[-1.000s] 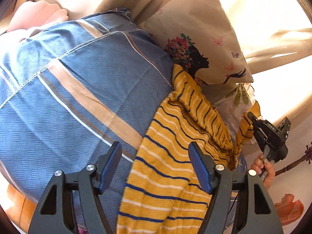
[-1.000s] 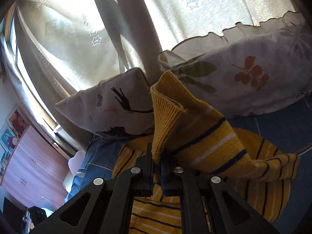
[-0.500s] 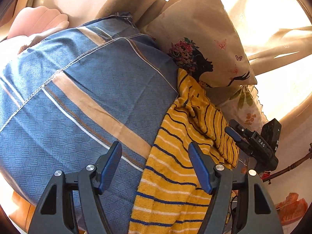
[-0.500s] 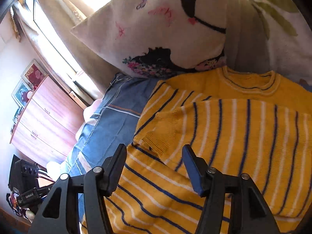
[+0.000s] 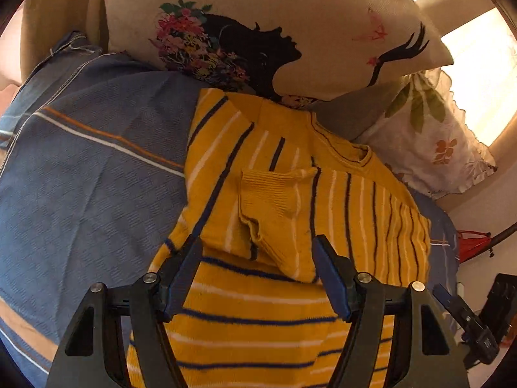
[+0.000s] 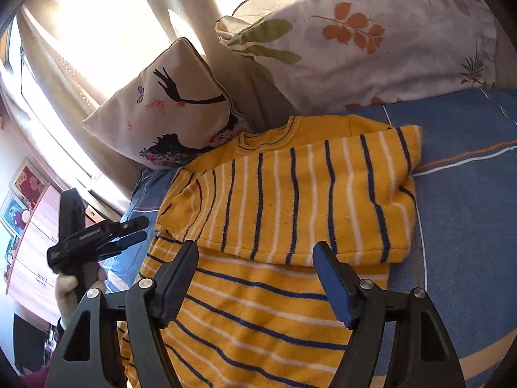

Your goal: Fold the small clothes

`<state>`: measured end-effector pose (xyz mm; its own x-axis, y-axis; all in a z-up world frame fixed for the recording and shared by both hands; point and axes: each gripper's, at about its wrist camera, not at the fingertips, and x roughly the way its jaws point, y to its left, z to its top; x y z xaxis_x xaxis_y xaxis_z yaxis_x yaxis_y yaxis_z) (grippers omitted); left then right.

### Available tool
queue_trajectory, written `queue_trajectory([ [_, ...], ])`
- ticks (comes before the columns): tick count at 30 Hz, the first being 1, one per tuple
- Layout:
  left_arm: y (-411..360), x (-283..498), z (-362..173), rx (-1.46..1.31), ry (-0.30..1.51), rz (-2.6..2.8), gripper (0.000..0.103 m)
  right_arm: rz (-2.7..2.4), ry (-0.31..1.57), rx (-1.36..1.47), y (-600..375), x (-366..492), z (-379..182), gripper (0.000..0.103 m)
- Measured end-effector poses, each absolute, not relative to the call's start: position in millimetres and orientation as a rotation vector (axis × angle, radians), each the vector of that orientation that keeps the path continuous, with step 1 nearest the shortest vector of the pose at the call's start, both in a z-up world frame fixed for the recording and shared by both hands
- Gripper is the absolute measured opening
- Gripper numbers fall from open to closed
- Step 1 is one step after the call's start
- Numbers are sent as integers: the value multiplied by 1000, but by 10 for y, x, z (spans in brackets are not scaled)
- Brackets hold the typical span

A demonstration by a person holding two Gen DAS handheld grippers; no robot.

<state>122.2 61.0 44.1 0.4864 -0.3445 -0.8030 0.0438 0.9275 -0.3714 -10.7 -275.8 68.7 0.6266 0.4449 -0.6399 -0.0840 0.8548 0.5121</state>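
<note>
Sweater [image 5: 323,200] lies folded just ahead of my left gripper [image 5: 258,252] and right gripper [image 6: 255,258], both spread, gripping nothing.

A blue striped bedspread [image 6: 468,194] filled the frame's right; on it lay the yellow striped sweater [image 6: 290,200], and apparently two pillows [image 6: 371,38] above.

A small yellow knitted sweater with thin navy and white stripes [image 5: 278,294] lies flat on the blue bed cover, its round collar toward the pillows. Both sleeves are folded in across the chest: in the left wrist view a ribbed yellow cuff [image 5: 274,194] rests on top near the middle. The lower body stretches out unfolded, its stripes running crosswise.
</note>
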Motion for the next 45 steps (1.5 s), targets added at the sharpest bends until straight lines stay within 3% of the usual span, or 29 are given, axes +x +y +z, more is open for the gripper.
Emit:
queue_trajectory([
  [1,530,1315,382,-285,1049,-220,68,317,843,469,-2792,-131,679,78],
  [2,468,1378,320,-249,1063,-209,52,314,842,471,-2815,-131,665,78],
  [3,404,1435,275,-197,1083,-193,28,308,842,472,-2855,-141,655,78],
  [12,586,1519,452,-168,1056,-102,5,237,820,489,-3242,-20,638,78],
  [15,635,1528,437,-157,1057,-50,3,227,811,508,-3296,78,625,78],
  [25,818,1349,555,-265,1009,-123,6,278,970,538,-3081,737,195,80],
  [26,815,1330,575,-274,999,-130,11,271,977,540,-3066,762,162,82],
  [30,971,996,689,-288,977,-129,46,268,955,506,-3007,695,228,86],
  [37,1337,348,490,-345,1065,-125,49,237,879,403,-3025,104,529,86],
  [43,1548,-114,292,-445,1066,-194,60,320,992,544,-3102,-490,307,86],
  [45,1568,-245,272,-510,1064,-250,68,360,1017,615,-3083,-665,201,86],
])
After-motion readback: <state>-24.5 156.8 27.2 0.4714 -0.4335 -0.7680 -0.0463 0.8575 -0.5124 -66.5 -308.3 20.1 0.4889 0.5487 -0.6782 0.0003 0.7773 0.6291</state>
